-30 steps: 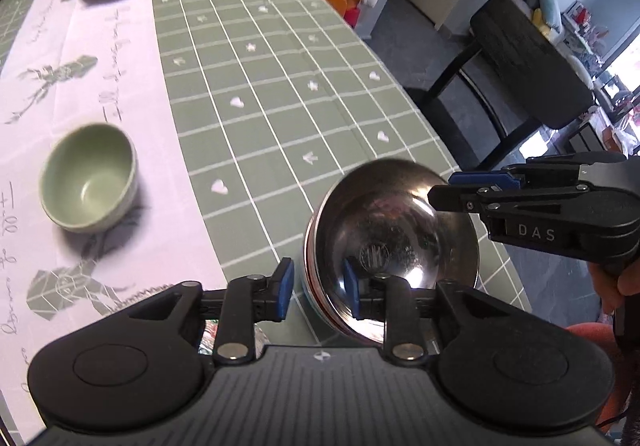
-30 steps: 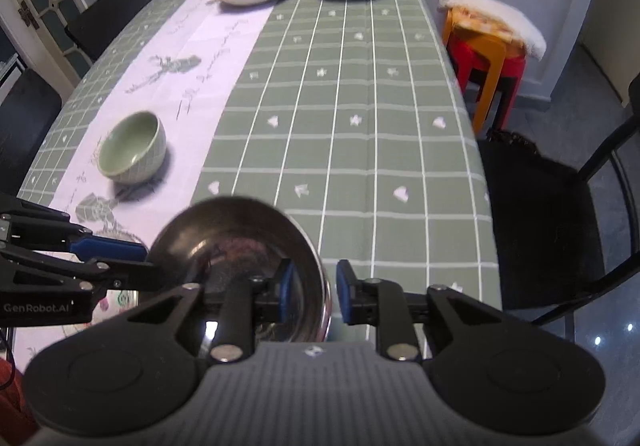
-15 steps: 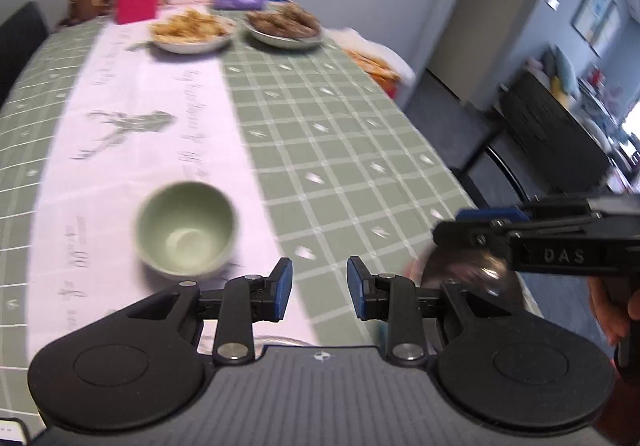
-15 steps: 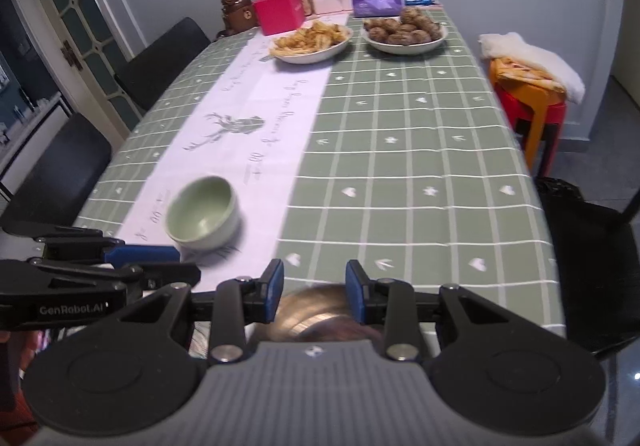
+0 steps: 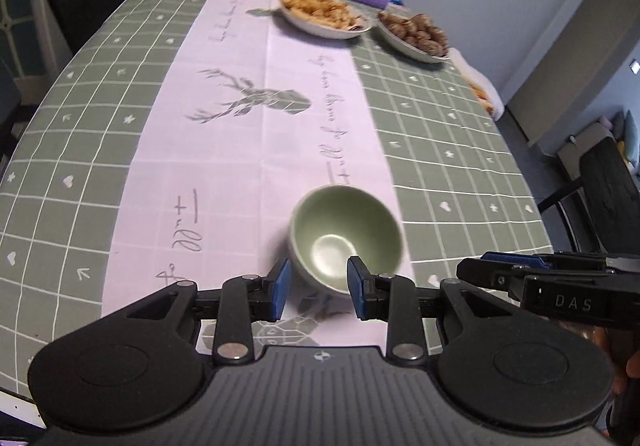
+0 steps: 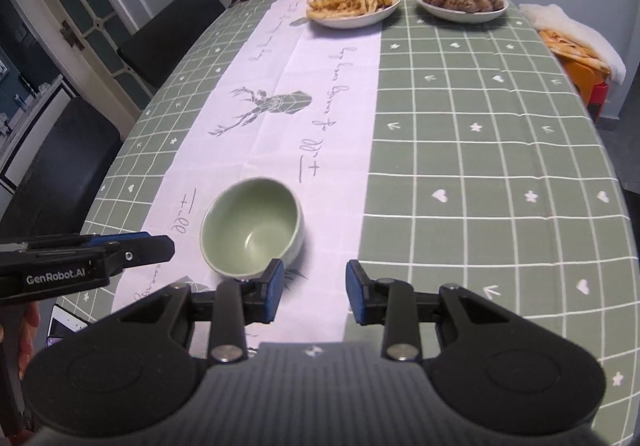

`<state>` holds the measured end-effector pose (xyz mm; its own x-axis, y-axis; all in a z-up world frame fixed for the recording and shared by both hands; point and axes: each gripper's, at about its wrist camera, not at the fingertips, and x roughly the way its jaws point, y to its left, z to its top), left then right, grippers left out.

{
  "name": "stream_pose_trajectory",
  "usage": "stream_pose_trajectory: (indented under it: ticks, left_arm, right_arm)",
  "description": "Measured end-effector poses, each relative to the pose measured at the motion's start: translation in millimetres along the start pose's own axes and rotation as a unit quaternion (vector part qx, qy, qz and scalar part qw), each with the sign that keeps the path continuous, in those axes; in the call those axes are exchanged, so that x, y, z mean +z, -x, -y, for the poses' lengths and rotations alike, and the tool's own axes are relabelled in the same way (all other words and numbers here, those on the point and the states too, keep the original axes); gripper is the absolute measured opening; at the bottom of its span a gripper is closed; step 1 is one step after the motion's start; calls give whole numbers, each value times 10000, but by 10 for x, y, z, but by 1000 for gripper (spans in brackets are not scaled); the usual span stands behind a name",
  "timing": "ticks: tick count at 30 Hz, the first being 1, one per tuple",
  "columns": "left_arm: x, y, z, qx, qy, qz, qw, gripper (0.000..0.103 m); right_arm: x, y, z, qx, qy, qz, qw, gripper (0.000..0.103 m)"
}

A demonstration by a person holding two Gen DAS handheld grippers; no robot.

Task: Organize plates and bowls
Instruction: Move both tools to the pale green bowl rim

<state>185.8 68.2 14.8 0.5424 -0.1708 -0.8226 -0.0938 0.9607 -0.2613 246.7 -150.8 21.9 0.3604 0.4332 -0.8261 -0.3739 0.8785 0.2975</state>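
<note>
While both tools hang over the near end of the worktop (image 6: pixel 480 149), a green bowl (image 5: pixel 346 236) sits upright and empty on the white runner (image 5: pixel 248 149), close to the runner's edge with the green checked cloth. Left tool (image 5: pixel 316 286) has its jaws parted with nothing gripped; the bowl shows between them but farther off, on the worktop. Right tool (image 6: pixel 314 290) is likewise parted and empty, its jaws having just been opening, with the bowl just off its left finger. At the far end stand a plate of fries (image 6: pixel 354 5) and a plate of brown lumps (image 6: pixel 460 1).
</note>
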Motion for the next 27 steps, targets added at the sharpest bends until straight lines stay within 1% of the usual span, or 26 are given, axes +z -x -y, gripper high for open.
stream_pose_trajectory:
  ticks: [4, 10, 13, 15, 19, 20, 23, 24, 26, 27]
  left_arm:
    - [77, -163, -95, 45, 114, -202, 9997, 35]
    - [202, -424, -116, 223, 23, -593, 9980, 35]
    - [253, -520, -97, 255, -82, -772, 9967, 35]
    - [278, -575, -81, 267, -149, -882, 9956, 35]
    - [323, -684, -64, 275, -214, -1060, 9938, 35]
    - [332, -704, -63, 275, -210, -1080, 9935, 33]
    - [357, -774, -56, 254, -194, -1172, 9926, 30]
    - [360, -795, -50, 253, -196, -1199, 9923, 28]
    - [364, -837, -37, 243, -209, -1267, 9914, 23]
    - [364, -849, -28, 243, -226, -1284, 9912, 22]
  right_arm:
    - [80, -201, -127, -31, 88, -193, 9998, 33]
    - [213, -480, -230, -185, 194, -546, 9982, 33]
    - [271, -582, -232, -244, 203, -684, 9972, 30]
    - [303, -647, -227, -268, 208, -778, 9964, 27]
    - [342, -757, -202, -243, 113, -948, 9951, 25]
    - [347, -779, -197, -251, 94, -981, 9948, 22]
    - [369, -839, -185, -228, 48, -1059, 9941, 21]
    - [376, -852, -182, -217, 36, -1074, 9940, 19]
    - [386, -874, -183, -221, 22, -1104, 9936, 16]
    - [391, -882, -185, -235, 34, -1117, 9935, 15]
